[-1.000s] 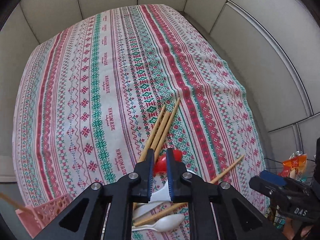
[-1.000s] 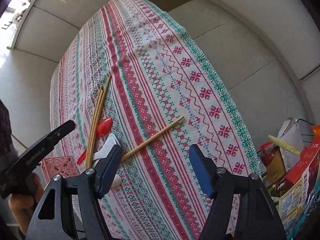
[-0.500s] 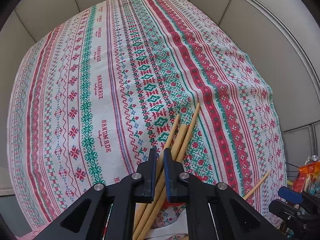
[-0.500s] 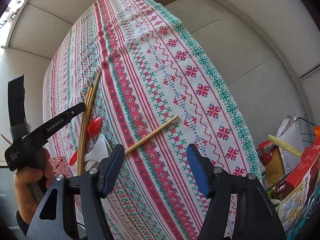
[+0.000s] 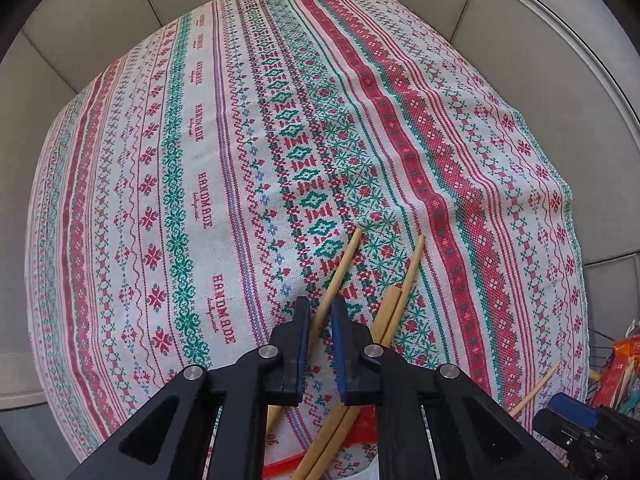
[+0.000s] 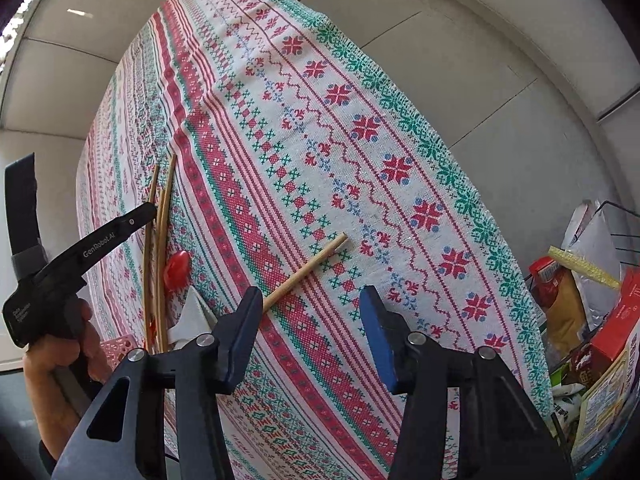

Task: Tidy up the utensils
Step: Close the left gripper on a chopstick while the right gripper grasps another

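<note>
My left gripper (image 5: 320,312) is nearly shut around one wooden chopstick (image 5: 340,264) that runs up between its pads; I cannot tell if it grips it. Two more chopsticks (image 5: 400,292) lie just to its right on the patterned tablecloth (image 5: 200,160). In the right wrist view the left gripper (image 6: 148,210) sits over the chopstick bundle (image 6: 160,240). A red spoon (image 6: 177,270) and a white spoon (image 6: 194,312) lie beside them. A single chopstick (image 6: 308,270) lies apart, ahead of my open, empty right gripper (image 6: 308,312).
A pink perforated basket (image 6: 116,348) sits at the table's near left edge. A wire basket of food packets (image 6: 592,320) stands off the table's right side. Grey wall panels surround the table.
My left gripper has moved forward along the chopsticks and one chopstick has shifted apart from the others between its pads. The right gripper has barely moved.
</note>
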A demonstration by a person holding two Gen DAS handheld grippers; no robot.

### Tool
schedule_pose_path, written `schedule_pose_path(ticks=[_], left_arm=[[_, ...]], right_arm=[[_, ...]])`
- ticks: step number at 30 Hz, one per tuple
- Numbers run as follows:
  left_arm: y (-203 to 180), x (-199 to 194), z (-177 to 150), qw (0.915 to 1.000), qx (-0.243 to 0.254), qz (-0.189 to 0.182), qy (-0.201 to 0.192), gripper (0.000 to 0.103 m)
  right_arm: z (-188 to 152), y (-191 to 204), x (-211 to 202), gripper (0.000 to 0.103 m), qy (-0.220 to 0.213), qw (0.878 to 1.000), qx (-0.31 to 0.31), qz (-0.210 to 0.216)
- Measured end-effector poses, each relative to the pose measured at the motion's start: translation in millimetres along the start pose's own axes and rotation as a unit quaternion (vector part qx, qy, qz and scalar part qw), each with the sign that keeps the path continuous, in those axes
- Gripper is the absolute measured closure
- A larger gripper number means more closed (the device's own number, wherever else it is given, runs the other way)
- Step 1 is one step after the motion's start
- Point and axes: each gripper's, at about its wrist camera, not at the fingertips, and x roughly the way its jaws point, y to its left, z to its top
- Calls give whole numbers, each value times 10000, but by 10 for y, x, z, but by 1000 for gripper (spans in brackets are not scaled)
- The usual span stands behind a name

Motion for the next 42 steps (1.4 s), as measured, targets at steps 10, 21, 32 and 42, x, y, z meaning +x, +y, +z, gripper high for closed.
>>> schedule_pose_path(ticks=[10,21,32,42], left_arm=[[389,-90,-204,9996,-258,-114,2,97],[386,-332,-498,9995,-208,-151,-208,97],[401,-874,-839,9971,-207,-293,-675,98],[393,-1548,-1220,9903,-196,-468,-1295,98]], right_arm=[[46,455,218,64,-99,9985,-133,-524],[131,816,389,89,-538,9919,-253,-1125],[204,551,223,97,-606,9977,-206,-213],[-186,739,-523,97,-1539,9819,-1083,-214]])
